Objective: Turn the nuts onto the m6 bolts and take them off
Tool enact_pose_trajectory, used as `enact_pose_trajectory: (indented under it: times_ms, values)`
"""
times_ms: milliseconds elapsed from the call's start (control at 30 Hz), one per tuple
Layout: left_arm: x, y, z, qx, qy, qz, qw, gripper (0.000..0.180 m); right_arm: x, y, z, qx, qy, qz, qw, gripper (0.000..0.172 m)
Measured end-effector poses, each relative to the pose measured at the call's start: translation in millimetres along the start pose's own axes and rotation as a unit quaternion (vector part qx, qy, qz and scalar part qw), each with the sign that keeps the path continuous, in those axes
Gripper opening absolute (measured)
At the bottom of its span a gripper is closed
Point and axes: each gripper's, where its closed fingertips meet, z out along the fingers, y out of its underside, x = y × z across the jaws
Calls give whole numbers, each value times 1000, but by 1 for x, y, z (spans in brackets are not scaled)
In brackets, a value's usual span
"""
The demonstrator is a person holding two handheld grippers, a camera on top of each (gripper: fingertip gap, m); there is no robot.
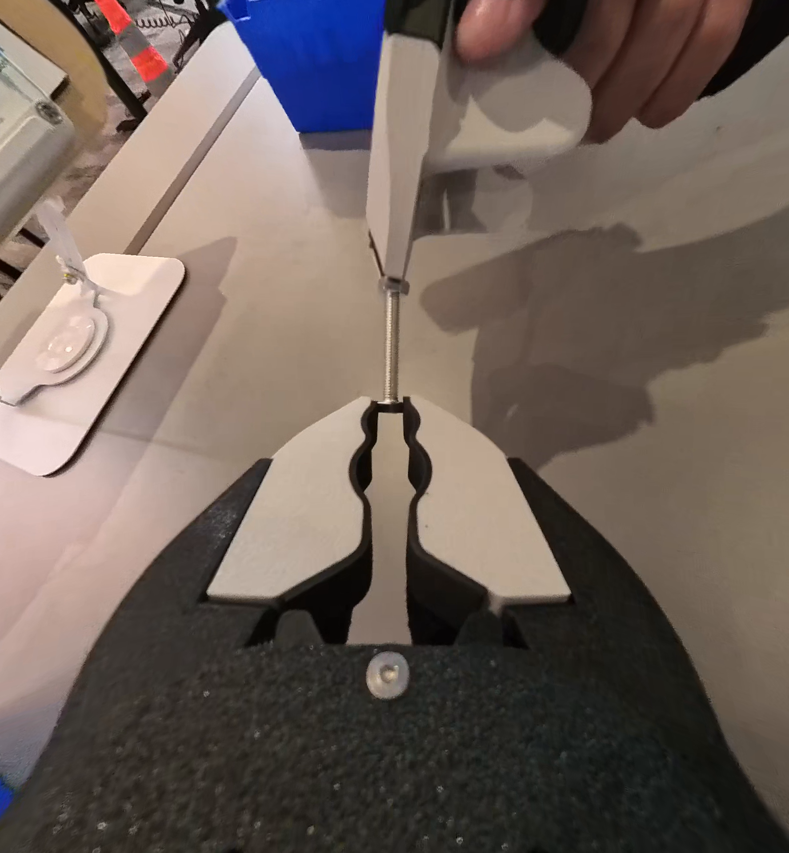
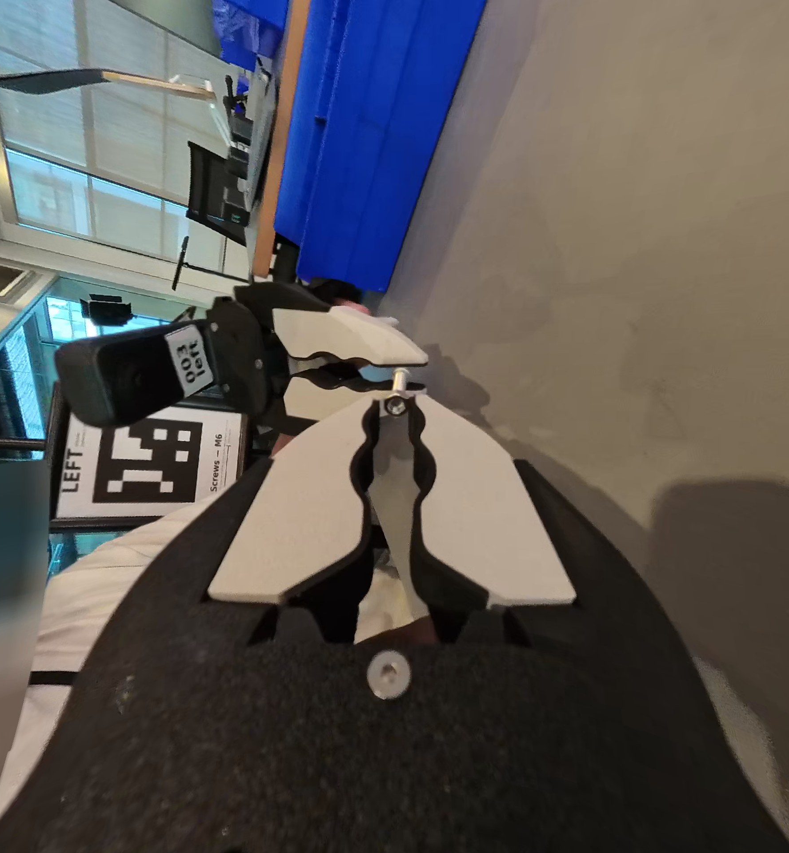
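1. Steel sits in both grasps: our left gripper (image 1: pixel 388 406) pinches the head of the bolt (image 1: pixel 390 351) between narrow fingertips, and our right gripper (image 2: pixel 394 406) closes its tips on the nut (image 1: pixel 392 284) at the far end of the thread.
2. We judge cross-threading the main risk: the nut sits on only the last turns, so any tilt between the 2 tools could jam it.
3. A slip is the other risk. Each hold is at the very fingertips, and a twist could flick the nut or bolt down onto the table (image 1: pixel 244 323).
4. Open room lies to the right, where the grey top is bare.
5. Ahead stands a blue bin (image 1: pixel 328 69), near the right tool's body.
6. Left lie a white card (image 1: pixel 120 295) and the table edge.
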Motion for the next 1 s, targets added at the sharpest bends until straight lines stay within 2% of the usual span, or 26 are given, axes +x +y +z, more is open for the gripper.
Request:
enact_pose_trajectory:
  times_ms: [67, 267, 367, 433, 500, 600, 733, 867, 1000]
  values:
    - [-2, 2, 0, 6, 6, -14, 1000, 10, -7, -2, 1, 6, -13, -6, 1000, 19]
    - [-6, 2, -7, 39, 28, -62, 997, 10, -14, -1, -3, 23, -48, -21, 998, 21]
    - [-8, -2, -15, 80, 61, -117, 988, 10, -25, -9, -12, 66, -72, -95, 991, 22]
    - [-6, -10, -22, 120, 101, -169, 973, 10, -38, -16, -20, 124, -73, -200, 969, 25]
    - [-3, -21, -32, 163, 142, -212, 953, 10, -52, -15, -21, 175, -58, -309, 933, 35]
    - [6, -36, -45, 216, 201, -252, 921, 10, -66, -9, -14, 231, -47, -388, 891, 41]
    - [16, -42, -51, 241, 237, -261, 904, 10, -77, -5, -14, 299, -73, -396, 865, 31]
    - [23, -44, -52, 241, 249, -253, 903, 10, -67, 5, -10, 288, -98, -378, 874, 24]
    - [34, -46, -47, 231, 259, -236, 908, 10, -58, 8, -6, 288, -118, -350, 883, 25]
